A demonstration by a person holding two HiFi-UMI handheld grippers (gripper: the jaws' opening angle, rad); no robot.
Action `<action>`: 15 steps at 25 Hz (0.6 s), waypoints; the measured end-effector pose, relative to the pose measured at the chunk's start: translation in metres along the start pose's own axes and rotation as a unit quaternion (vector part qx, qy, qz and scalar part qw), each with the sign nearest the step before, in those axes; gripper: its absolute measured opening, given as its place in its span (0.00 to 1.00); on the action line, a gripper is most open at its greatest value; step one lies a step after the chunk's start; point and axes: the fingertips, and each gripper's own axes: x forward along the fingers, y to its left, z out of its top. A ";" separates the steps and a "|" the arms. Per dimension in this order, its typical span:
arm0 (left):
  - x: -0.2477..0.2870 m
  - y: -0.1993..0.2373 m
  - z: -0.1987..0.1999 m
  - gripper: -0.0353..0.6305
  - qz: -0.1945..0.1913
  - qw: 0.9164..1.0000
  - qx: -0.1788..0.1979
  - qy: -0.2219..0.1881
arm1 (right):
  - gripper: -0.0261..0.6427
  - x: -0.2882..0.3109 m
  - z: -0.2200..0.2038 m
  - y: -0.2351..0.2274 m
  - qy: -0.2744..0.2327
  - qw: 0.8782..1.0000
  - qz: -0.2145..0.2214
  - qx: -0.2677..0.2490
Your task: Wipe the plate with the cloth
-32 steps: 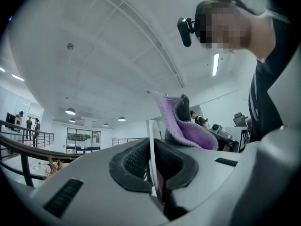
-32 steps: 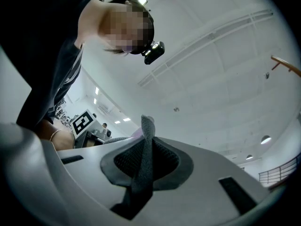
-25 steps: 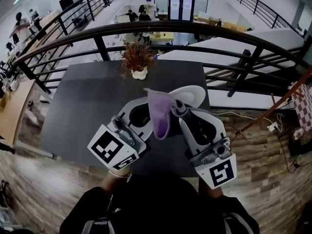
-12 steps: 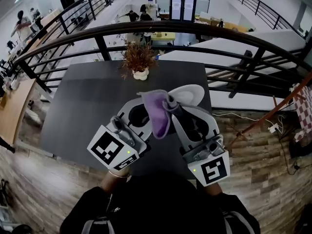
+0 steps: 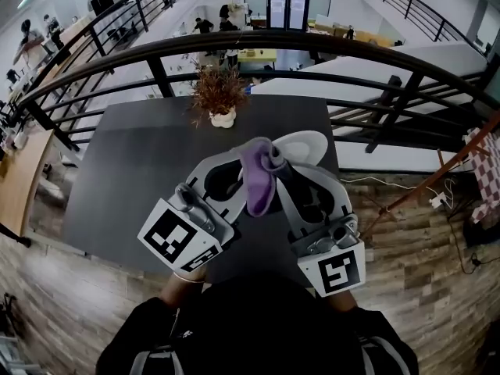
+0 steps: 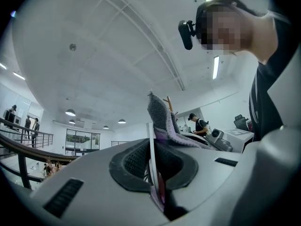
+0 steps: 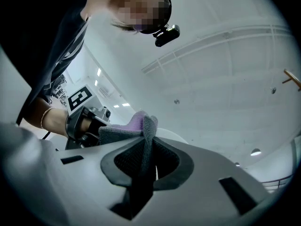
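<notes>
In the head view, my left gripper (image 5: 233,167) is shut on the rim of a white plate (image 5: 303,144) and holds it on edge above the dark table. My right gripper (image 5: 273,165) is shut on a purple-grey cloth (image 5: 258,176), which lies bunched against the plate's face. The left gripper view shows the thin plate rim (image 6: 151,161) pinched between the jaws, with the cloth (image 6: 160,119) rising behind it. In the right gripper view the cloth (image 7: 146,135) is clamped in the jaws, and a strip of the plate (image 7: 170,136) shows beyond it.
A dark table (image 5: 133,170) lies below both grippers, with a small dried plant in a white pot (image 5: 221,100) at its far edge. A black curved railing (image 5: 234,47) runs behind it. Wooden floor (image 5: 437,287) surrounds the table.
My right gripper has shifted a little to the left with the cloth, which now sits more bunched against the plate. The left gripper and the plate have stayed put.
</notes>
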 end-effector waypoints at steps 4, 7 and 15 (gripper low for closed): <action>0.004 0.002 0.001 0.09 -0.007 1.000 -0.001 -0.003 | 0.10 0.002 -0.007 -0.006 0.015 1.000 -0.010 -0.009; 0.006 0.002 0.000 0.09 -0.013 1.000 -0.004 -0.004 | 0.10 0.001 -0.011 -0.009 0.024 1.000 -0.017 -0.013; 0.004 0.003 -0.001 0.09 -0.018 1.000 -0.003 -0.001 | 0.10 0.002 -0.020 -0.013 0.044 0.999 -0.023 -0.021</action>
